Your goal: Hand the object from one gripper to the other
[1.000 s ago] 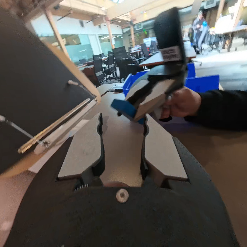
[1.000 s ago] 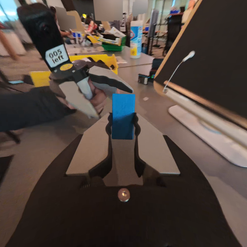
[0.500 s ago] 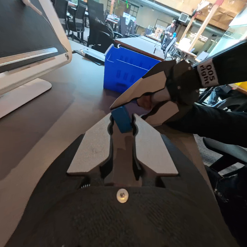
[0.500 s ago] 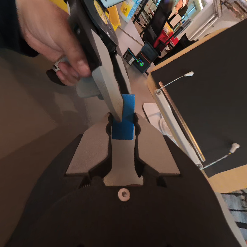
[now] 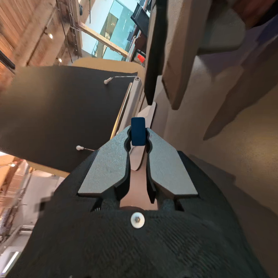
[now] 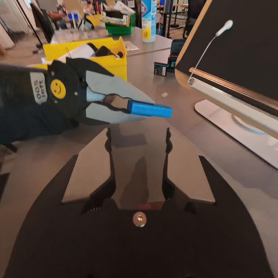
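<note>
My left gripper is shut on a small blue block, which sticks out past the fingertips. In the right wrist view the same left gripper comes in from the left, turned on its side, with the blue block held level above the table. My right gripper is open and empty, just below and in front of the block, not touching it. In the left wrist view the right gripper's blurred fingers show close at the top right, apart from the block.
A black board on a white stand stands to the right on the grey table. A yellow bin sits behind the left gripper. A small black device, a bottle and a green bin lie farther back.
The right gripper has opened and let go of the blue block, then drawn back. The left gripper now holds the block alone and has rolled onto its side.
</note>
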The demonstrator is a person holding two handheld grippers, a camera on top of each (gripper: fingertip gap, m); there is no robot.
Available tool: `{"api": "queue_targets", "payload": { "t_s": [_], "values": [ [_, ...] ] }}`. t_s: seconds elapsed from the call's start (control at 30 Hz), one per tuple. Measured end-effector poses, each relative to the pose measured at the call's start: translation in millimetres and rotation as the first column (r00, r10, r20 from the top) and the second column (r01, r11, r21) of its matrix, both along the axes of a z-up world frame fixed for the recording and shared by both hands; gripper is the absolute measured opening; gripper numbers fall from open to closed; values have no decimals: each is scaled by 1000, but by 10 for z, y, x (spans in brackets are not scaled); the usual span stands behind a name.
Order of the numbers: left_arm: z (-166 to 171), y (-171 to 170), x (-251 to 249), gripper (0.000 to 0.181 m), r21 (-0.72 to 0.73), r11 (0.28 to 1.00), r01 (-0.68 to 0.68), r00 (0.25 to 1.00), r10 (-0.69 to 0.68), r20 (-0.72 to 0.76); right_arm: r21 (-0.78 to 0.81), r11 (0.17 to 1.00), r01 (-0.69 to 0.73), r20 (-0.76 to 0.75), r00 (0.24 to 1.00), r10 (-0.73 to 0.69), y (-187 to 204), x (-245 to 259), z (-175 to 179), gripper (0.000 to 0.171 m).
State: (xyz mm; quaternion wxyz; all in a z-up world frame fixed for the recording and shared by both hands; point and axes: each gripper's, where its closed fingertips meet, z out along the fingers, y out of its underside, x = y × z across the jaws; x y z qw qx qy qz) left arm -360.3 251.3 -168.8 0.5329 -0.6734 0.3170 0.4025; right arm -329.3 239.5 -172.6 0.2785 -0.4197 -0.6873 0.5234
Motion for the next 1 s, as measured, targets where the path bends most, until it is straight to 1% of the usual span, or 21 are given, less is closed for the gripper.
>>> {"api": "queue_targets", "payload": {
  "t_s": [0.07, 0.13, 0.23, 0.3, 0.37, 0.4, 0.47, 0.53, 0.6, 0.67, 0.73, 0.77, 0.83, 0.87, 0.93, 1.0],
  "values": [
    [79, 5, 78, 14, 43, 999, 15, 996, -11, -87, -59, 998, 9, 20, 1000, -7, -6, -24, -9, 80],
    [124, 4, 203, 14, 67, 996, 62, 986, -51, -157, -133, 991, -8, 37, 999, 13, -55, -37, -10, 87],
    [23, 44, 333, 14, 25, 994, 105, 981, -99, -167, -220, 975, -21, 39, 999, 30, -112, -61, 12, 91],
    [-46, 70, 398, 14, -4, 991, 132, 976, -130, -173, -226, 974, -9, 29, 999, 16, -114, -81, 16, 90],
    [-63, 73, 407, 14, -12, 991, 131, 978, -131, -165, -155, 988, 27, 42, 999, -21, -74, -105, -52, 79],
    [-62, 71, 398, 14, -13, 992, 127, 980, -128, -152, -95, 994, 55, 51, 997, -50, -29, -114, -91, 70],
    [-39, 68, 405, 14, 1, 991, 132, 980, -131, -152, -65, 996, 60, 44, 997, -57, -30, -111, -69, 69],
    [-11, 64, 422, 14, 10, 990, 139, 978, -135, -159, -91, 995, 50, 34, 998, -47, -39, -100, -36, 69],
    [-36, 68, 435, 14, -2, 990, 143, 977, -141, -158, -112, 993, 39, 58, 998, -33, -40, -90, -64, 69],
    [-44, 74, 421, 14, 1, 992, 130, 981, -128, -148, -63, 996, 55, 51, 997, -52, -25, -99, -73, 69],
    [-12, 74, 421, 15, 38, 992, 119, 990, -116, -79, 6, 993, 114, 19, 993, -114, 22, -120, -33, 69],
    [17, 67, 433, 17, 60, 990, 128, 992, -128, -18, 45, 987, 156, -14, 988, -156, 69, -130, 4, 69],
    [30, 43, 437, 22, 61, 986, 154, 981, -160, 109, 154, 954, 257, -95, 965, -245, 205, -135, 73, 69],
    [28, 32, 399, 20, 60, 987, 147, 979, -154, 135, 213, 924, 317, -146, 946, -290, 286, -130, 114, 70],
    [21, 4, 314, 1, 66, 989, 131, 981, -139, 135, 304, 859, 412, -238, 906, -350, 403, -108, 208, 69],
    [12, -10, 223, 0, 70, 992, 106, 980, -116, 158, 342, 826, 449, -269, 889, -372, 384, -48, 311, 69]
  ]
}}
